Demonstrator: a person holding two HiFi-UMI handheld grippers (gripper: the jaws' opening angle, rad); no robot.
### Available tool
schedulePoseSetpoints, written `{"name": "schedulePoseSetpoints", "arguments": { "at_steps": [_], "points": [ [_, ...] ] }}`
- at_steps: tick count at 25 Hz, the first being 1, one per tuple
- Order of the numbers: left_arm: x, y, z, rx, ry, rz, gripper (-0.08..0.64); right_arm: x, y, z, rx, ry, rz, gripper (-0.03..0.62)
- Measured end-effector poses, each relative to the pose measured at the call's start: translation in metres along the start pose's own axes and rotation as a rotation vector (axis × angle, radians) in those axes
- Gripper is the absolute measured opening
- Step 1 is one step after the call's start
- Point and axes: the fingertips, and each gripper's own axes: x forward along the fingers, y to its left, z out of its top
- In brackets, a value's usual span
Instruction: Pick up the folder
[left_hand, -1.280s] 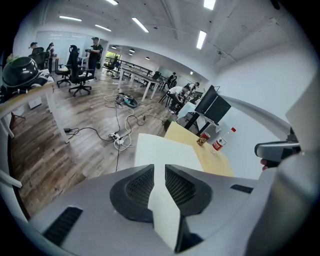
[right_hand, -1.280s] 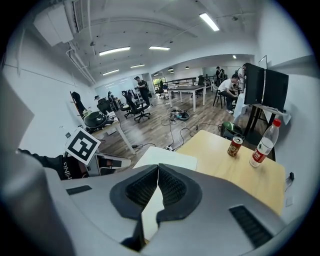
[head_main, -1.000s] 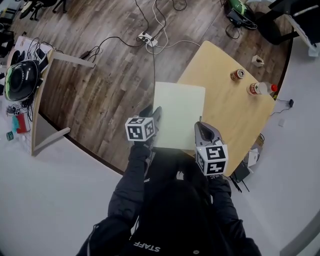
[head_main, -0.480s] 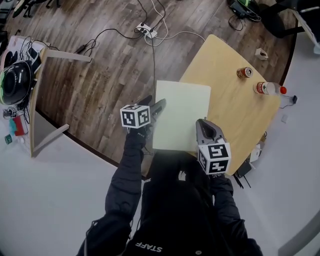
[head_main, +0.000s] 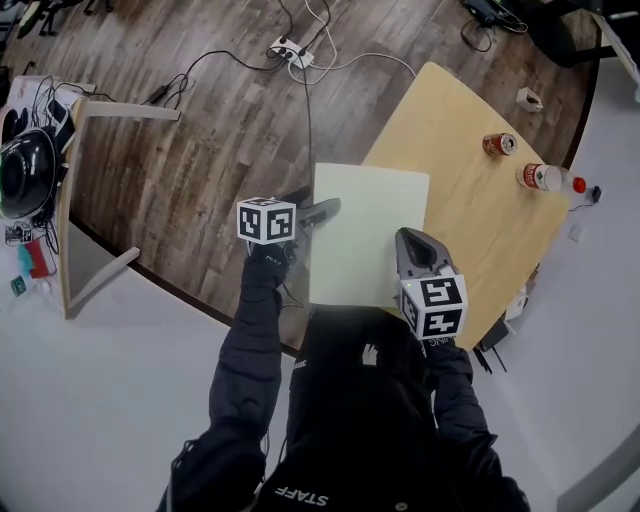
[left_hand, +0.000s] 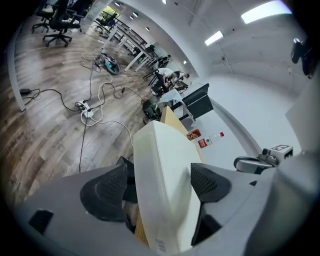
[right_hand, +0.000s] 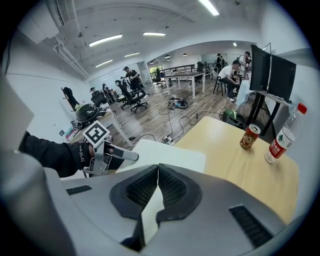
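The folder (head_main: 365, 235) is a pale cream sheet, half over the wooden table (head_main: 480, 230) and half over the floor. My right gripper (head_main: 415, 248) is shut on its near right edge; in the right gripper view the pads meet on the thin edge of the folder (right_hand: 165, 155) at the right gripper (right_hand: 158, 172). My left gripper (head_main: 322, 211) is at the folder's left edge and its jaws are opening. In the left gripper view the folder (left_hand: 165, 200) stands edge-on between the spread pads of the left gripper (left_hand: 159, 172), with a gap at the left pad.
A red can (head_main: 498, 144) and a red-capped bottle (head_main: 545, 178) stand at the table's far right. A power strip (head_main: 285, 48) with cables lies on the wood floor beyond. A small side table (head_main: 70, 200) with a helmet (head_main: 20, 170) is at the left.
The left gripper's jaws have spread apart off the folder's left edge. Both grippers and the folder have sunk toward the table; the right gripper keeps its hold.
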Motion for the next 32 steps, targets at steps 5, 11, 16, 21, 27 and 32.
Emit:
{"name": "schedulePoseSetpoints", "arguments": {
  "at_steps": [5, 11, 16, 21, 27, 32],
  "points": [
    [0.010, -0.001, -0.002, -0.041, 0.034, -0.118, 0.397, 0.016, -0.011, 0.006, 0.014, 0.001, -0.009, 0.025],
    [0.024, -0.006, -0.004, -0.090, 0.071, -0.268, 0.405, 0.021, -0.018, 0.002, 0.022, 0.016, -0.013, 0.025],
    [0.032, -0.013, -0.012, -0.105, 0.105, -0.351, 0.403, 0.020, -0.022, -0.007, 0.028, 0.036, -0.020, 0.025],
    [0.034, -0.015, -0.012, -0.100, 0.087, -0.359, 0.402, 0.018, -0.023, -0.007, 0.032, 0.035, -0.024, 0.025],
    [0.014, -0.026, -0.002, -0.059, -0.017, -0.304, 0.389, 0.005, -0.023, -0.006, 0.034, 0.019, -0.026, 0.025],
    [-0.011, -0.051, 0.009, 0.022, -0.074, -0.251, 0.368, -0.011, -0.020, 0.001, 0.039, -0.008, -0.024, 0.025]
  ]
}}
